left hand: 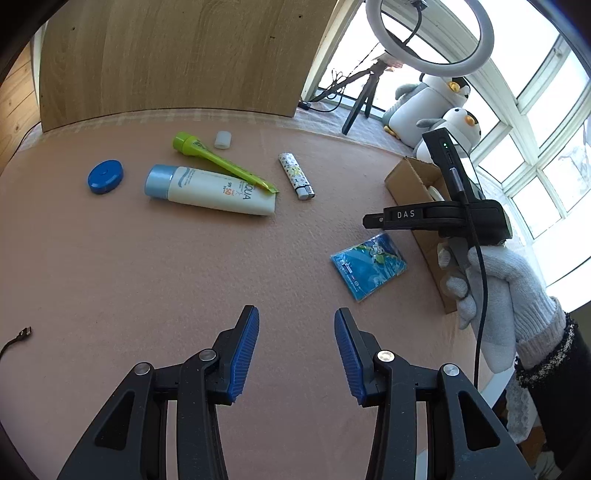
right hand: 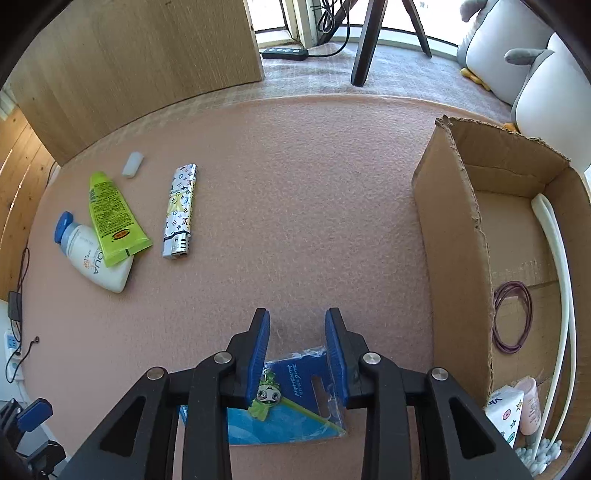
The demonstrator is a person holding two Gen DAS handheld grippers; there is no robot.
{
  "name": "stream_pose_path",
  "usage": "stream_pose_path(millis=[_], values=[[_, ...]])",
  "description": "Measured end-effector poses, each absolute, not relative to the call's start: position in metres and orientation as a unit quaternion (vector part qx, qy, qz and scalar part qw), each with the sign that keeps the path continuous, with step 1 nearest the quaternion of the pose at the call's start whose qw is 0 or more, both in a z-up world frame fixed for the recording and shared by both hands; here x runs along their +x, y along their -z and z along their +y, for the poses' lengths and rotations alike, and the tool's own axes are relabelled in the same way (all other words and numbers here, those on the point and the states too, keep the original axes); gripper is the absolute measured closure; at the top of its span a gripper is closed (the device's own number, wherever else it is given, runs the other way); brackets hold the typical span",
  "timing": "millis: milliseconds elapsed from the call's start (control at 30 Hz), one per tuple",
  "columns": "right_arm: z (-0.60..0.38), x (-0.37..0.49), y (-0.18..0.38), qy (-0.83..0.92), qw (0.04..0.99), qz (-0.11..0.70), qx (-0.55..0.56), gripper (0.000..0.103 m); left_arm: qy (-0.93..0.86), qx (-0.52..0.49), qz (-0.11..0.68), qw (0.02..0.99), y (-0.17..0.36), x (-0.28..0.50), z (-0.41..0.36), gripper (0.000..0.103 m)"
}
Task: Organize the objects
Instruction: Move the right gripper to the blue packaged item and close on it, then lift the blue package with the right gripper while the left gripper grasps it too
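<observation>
This looks like a room in a home, arranged for recording. Two grey and white plush penguins [left hand: 439, 99] sit beside a large window with white frames [left hand: 532, 122]. A white ring light [left hand: 430, 33] on a black tripod [left hand: 360, 99] stands near a light wooden panel [left hand: 173, 55].

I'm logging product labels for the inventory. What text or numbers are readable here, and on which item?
"AQUA" and "SPF 50": white sunscreen tube.
"DAS": right gripper, on its black body.
Blue packet: white print, not legible.
Green tube: fine print too small to read.
Patterned lighter: monogram symbols only, no words.
Tissue pack in the cardboard box: lettering cut off.
</observation>
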State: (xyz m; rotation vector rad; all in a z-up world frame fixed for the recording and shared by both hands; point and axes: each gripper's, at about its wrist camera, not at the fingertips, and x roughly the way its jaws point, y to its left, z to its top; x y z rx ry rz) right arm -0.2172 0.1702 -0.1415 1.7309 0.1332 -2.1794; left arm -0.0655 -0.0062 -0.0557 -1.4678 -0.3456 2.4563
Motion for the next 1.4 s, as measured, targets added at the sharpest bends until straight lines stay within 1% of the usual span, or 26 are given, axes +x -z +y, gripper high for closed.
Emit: stream_pose_path(millis=[200, 433, 600, 833, 933, 967, 1000, 1033, 1100, 1167, 1200, 1233, 1400], values=[[0.169, -0.201, 0.144, 0.748, 0.202, 0.015, 0.632, 0.073, -0.846, -0.504, -0.129, 0.119, 0.057, -0.062, -0.021, 0.057], [0.161, -0.160, 0.145, 0.735, 0.231, 0.030, 0.637, 0.073, -0.838, -0.513, -0.135, 0.125, 0.068, -0.061, -0.022, 0.057], [0.157, -0.125, 0.145, 0.715, 0.263, 0.025, 0.648, 0.073, -0.828, -0.527, -0.137, 0.132, 0.083, -0.060, -0.016, 0.057], [0.134, -0.071, 0.147, 0.667, 0.345, 0.009, 0.661, 0.073, -0.824, -0.534, -0.149, 0.116, 0.096, -0.060, -0.030, 0.057], [0.132, -0.067, 0.142, 0.678, 0.343, 0.006, 0.650, 0.073, -0.822, -0.537, -0.152, 0.114, 0.100, -0.059, -0.034, 0.057], [0.134, -0.069, 0.139, 0.686, 0.337, 0.005, 0.645, 0.072, -0.820, -0.539, -0.153, 0.117, 0.101, -0.059, -0.034, 0.057], [0.136, -0.073, 0.138, 0.694, 0.328, 0.000, 0.641, 0.065, -0.818, -0.541, -0.154, 0.122, 0.103, -0.058, -0.033, 0.057], [0.140, -0.078, 0.138, 0.698, 0.321, -0.010, 0.640, 0.054, -0.816, -0.542, -0.154, 0.126, 0.104, -0.058, -0.031, 0.057], [0.146, -0.091, 0.138, 0.698, 0.313, -0.038, 0.643, 0.048, -0.811, -0.547, -0.155, 0.139, 0.108, -0.059, -0.025, 0.057], [0.144, -0.099, 0.140, 0.696, 0.313, -0.055, 0.644, 0.047, -0.805, -0.554, -0.151, 0.152, 0.114, -0.062, -0.015, 0.054], [0.141, -0.102, 0.141, 0.696, 0.312, -0.057, 0.644, 0.047, -0.803, -0.556, -0.149, 0.156, 0.117, -0.063, -0.010, 0.047], [0.139, -0.104, 0.141, 0.696, 0.311, -0.055, 0.644, 0.047, -0.801, -0.557, -0.149, 0.160, 0.119, -0.064, -0.006, 0.046], [0.125, -0.106, 0.141, 0.702, 0.311, -0.034, 0.640, 0.047, -0.795, -0.563, -0.151, 0.166, 0.127, -0.073, 0.005, 0.046]])
